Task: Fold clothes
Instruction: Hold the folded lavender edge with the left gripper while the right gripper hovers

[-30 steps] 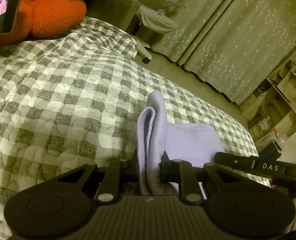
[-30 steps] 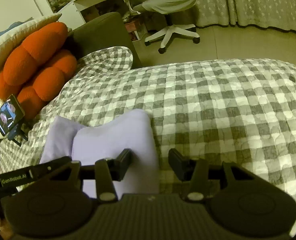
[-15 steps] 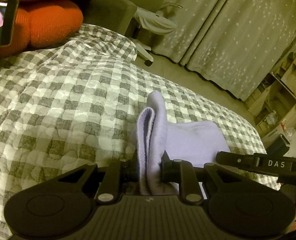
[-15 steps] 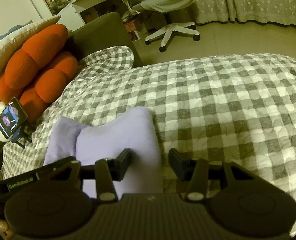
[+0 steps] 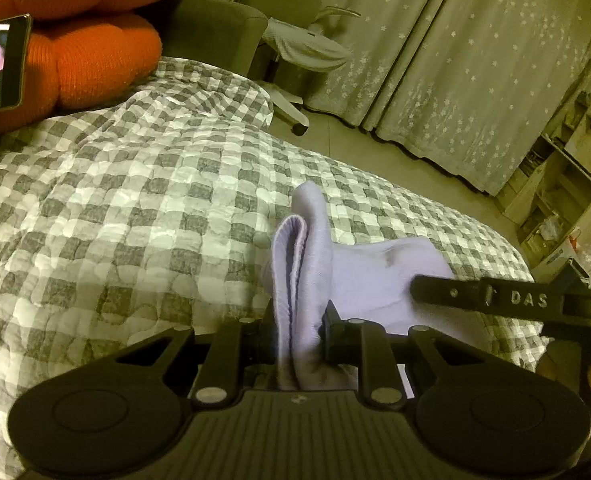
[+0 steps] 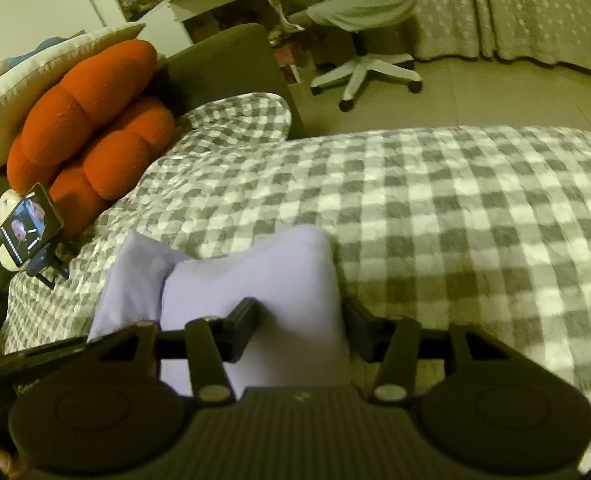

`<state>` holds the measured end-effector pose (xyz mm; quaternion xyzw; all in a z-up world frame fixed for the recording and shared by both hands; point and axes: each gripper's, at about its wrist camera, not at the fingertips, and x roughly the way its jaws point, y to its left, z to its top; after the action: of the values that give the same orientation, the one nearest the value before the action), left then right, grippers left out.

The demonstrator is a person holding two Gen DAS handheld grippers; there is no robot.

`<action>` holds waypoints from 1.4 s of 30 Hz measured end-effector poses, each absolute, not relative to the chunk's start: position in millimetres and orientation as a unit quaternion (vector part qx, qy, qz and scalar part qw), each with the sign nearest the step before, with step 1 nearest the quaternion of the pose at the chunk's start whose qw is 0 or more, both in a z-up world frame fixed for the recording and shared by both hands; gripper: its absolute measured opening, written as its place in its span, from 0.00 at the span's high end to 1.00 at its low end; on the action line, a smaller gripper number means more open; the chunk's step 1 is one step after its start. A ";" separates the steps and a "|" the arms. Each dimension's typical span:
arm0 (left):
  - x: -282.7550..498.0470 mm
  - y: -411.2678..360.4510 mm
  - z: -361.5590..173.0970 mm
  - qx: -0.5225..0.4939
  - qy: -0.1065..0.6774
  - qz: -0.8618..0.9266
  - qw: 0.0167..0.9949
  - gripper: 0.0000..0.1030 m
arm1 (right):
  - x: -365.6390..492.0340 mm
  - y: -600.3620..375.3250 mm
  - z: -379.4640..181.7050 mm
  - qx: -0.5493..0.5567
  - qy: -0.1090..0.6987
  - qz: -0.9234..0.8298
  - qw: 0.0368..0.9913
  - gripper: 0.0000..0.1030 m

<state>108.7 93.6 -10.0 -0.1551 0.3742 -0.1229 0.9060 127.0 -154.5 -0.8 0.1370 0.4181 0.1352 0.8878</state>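
A lavender garment [image 5: 375, 272] lies folded on the checked quilt [image 5: 115, 220]. My left gripper [image 5: 299, 320] is shut on a doubled edge of it, and that edge stands up in a loop between the fingers. In the right wrist view the same garment [image 6: 255, 280] lies as a thick pad with a second layer poking out at its left. My right gripper [image 6: 301, 328] is open just over its near end, the fingers straddling the cloth without pinching it. The right gripper's body [image 5: 495, 300] crosses the left wrist view above the garment's right side.
The grey-and-white quilt [image 6: 455, 220] covers the bed. Orange cushions [image 6: 95, 128] and a phone on a stand [image 6: 29, 226] sit at the head end. Beyond the bed are an office chair [image 6: 363, 40], curtains [image 5: 475, 60] and shelves [image 5: 567, 184].
Both views have shifted slightly, as both grippers eased along the bed. The left grip on the garment is unchanged. The garment's right edge now reaches the right gripper's right finger.
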 end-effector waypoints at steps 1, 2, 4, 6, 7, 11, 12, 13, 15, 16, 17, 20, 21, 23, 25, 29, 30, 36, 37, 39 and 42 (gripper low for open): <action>108.7 93.7 -10.1 -0.155 0.374 -0.123 0.906 0.80 | 129.7 -154.0 -1.2 0.137 0.416 0.138 0.888 0.52; 108.7 93.9 -10.2 -0.155 0.374 -0.124 0.906 0.80 | 132.5 -153.4 -1.7 0.136 0.414 0.142 0.889 0.52; 108.9 94.2 -10.4 -0.156 0.374 -0.124 0.906 0.80 | 137.8 -152.9 -2.5 0.136 0.410 0.148 0.890 0.52; 108.9 94.1 -10.5 -0.156 0.374 -0.125 0.906 0.80 | 142.7 -154.0 -3.5 0.137 0.407 0.152 0.890 0.57; 109.0 94.1 -10.5 -0.156 0.374 -0.125 0.906 0.80 | 145.2 -154.5 -4.3 0.139 0.405 0.153 0.891 0.58; 110.5 94.9 -10.7 -0.158 0.375 -0.126 0.905 0.80 | 155.0 -156.5 -7.6 0.148 0.400 0.155 0.891 0.60; 111.1 95.4 -11.0 -0.160 0.375 -0.126 0.904 0.80 | 157.4 -157.0 -8.4 0.151 0.398 0.156 0.891 0.70; 111.7 96.0 -11.2 -0.162 0.376 -0.127 0.903 0.80 | 159.9 -157.5 -9.2 0.153 0.397 0.156 0.891 0.78; 112.8 97.6 -11.4 -0.168 0.377 -0.129 0.902 0.80 | 164.8 -158.6 -10.9 0.158 0.394 0.158 0.892 0.84; 113.1 98.7 -11.7 -0.172 0.377 -0.130 0.901 0.80 | 165.6 -159.3 -11.0 0.160 0.393 0.156 0.892 0.84; 113.5 100.4 -12.2 -0.177 0.378 -0.131 0.899 0.80 | 165.1 -160.2 -10.7 0.161 0.393 0.152 0.892 0.85; 114.4 107.4 -14.4 -0.203 0.382 -0.136 0.891 0.80 | 163.6 -163.0 -9.6 0.166 0.393 0.141 0.893 0.88; 114.7 109.5 -14.9 -0.211 0.384 -0.138 0.888 0.80 | 163.1 -164.0 -9.2 0.167 0.393 0.137 0.894 0.88; 113.7 111.1 -15.0 -0.220 0.385 -0.139 0.885 0.80 | 162.0 -165.8 -8.5 0.170 0.393 0.129 0.894 0.89; 112.5 111.8 -15.0 -0.226 0.386 -0.139 0.883 0.80 | 161.0 -167.7 -7.8 0.173 0.393 0.122 0.895 0.90; 113.6 112.9 -14.9 -0.233 0.389 -0.141 0.880 0.80 | 159.0 -171.5 -6.3 0.179 0.393 0.106 0.896 0.90; 114.2 113.8 -15.0 -0.236 0.390 -0.141 0.879 0.80 | 158.5 -172.4 -5.9 0.181 0.393 0.102 0.896 0.89; 116.7 117.6 -16.0 -0.247 0.394 -0.144 0.874 0.80 | 155.4 -178.0 -3.7 0.189 0.392 0.079 0.897 0.73; 116.7 117.6 -15.9 -0.247 0.394 -0.144 0.873 0.80 | 154.9 -178.9 -3.4 0.191 0.392 0.076 0.897 0.70; 117.2 117.7 -15.6 -0.248 0.394 -0.143 0.873 0.80 | 149.2 -181.5 -1.2 0.202 0.402 0.079 0.890 0.63; 116.9 117.6 -15.4 -0.250 0.395 -0.143 0.873 0.80 | 137.5 -186.2 1.4 0.220 0.419 0.094 0.876 0.59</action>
<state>116.9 117.6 -15.4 -0.2496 0.3948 -0.1426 0.8726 137.5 -186.2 1.4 0.2202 0.4193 0.0936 0.8758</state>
